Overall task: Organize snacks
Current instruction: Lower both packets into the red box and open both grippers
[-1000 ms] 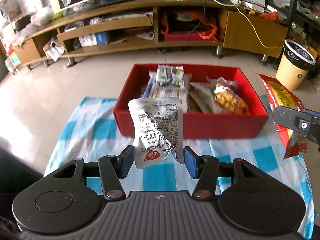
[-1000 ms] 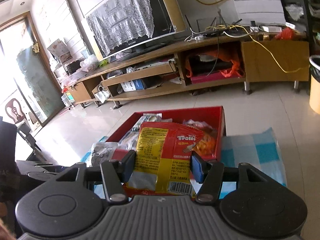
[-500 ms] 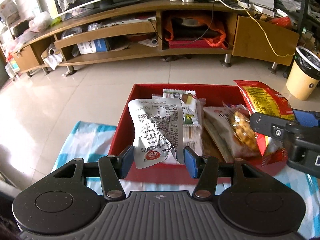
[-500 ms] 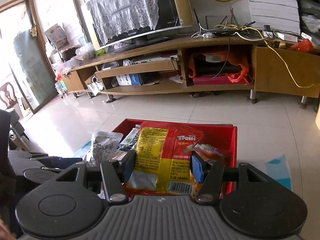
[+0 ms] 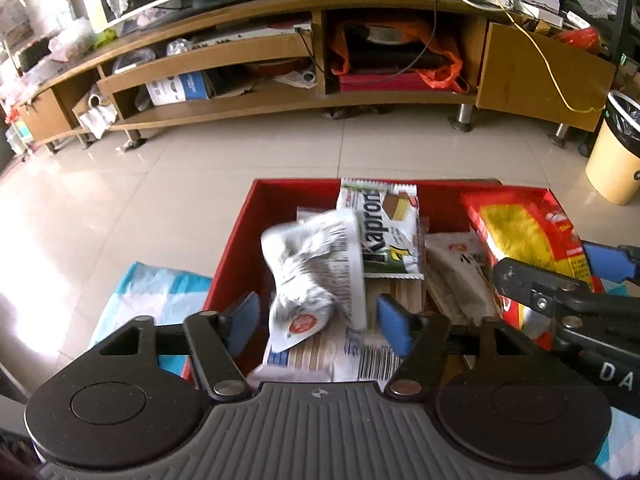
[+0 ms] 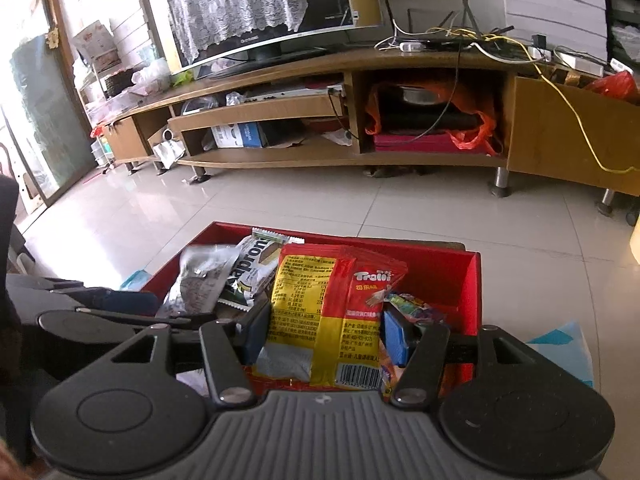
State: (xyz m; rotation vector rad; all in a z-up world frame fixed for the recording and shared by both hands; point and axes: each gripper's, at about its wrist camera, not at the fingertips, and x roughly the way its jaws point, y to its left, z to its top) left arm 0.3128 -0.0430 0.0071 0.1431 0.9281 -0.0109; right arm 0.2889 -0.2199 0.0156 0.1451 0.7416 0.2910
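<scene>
Left gripper (image 5: 316,316): its jaws are opening, and the blue pads stand clear of the foil pouch (image 5: 316,276) on both sides. The pouch is blurred and tipping between them, so it reads as let go rather than held.
Why there: the gripper hangs over the left half of the red box (image 5: 236,248), so a freed pouch falls inside and not onto the cloth (image 5: 160,292).
Foil pouch: above the packs already lying in the box, leaning toward the wafer pack (image 5: 384,232). Whether it touches them yet is too blurred to tell.
Right gripper (image 6: 320,332): narrow, and its pads press the lower part of the red-yellow bag (image 6: 320,312) from both sides. The bag stands upright in the grip.
Why held so: gripped low, the bag can be carried over the box wall and set down on the right side, where a colourful sweet pack (image 6: 412,304) already lies.
Bag position: over the right half of the box, in the left view just beside the left gripper, not yet lowered in.
Box: sits on the checked cloth, already crowded with flat packs laid side by side.
Step, as a judgement: both snacks are being delivered together, the left one first.
Risk: the loose pouch may land propped on other packs.
</scene>
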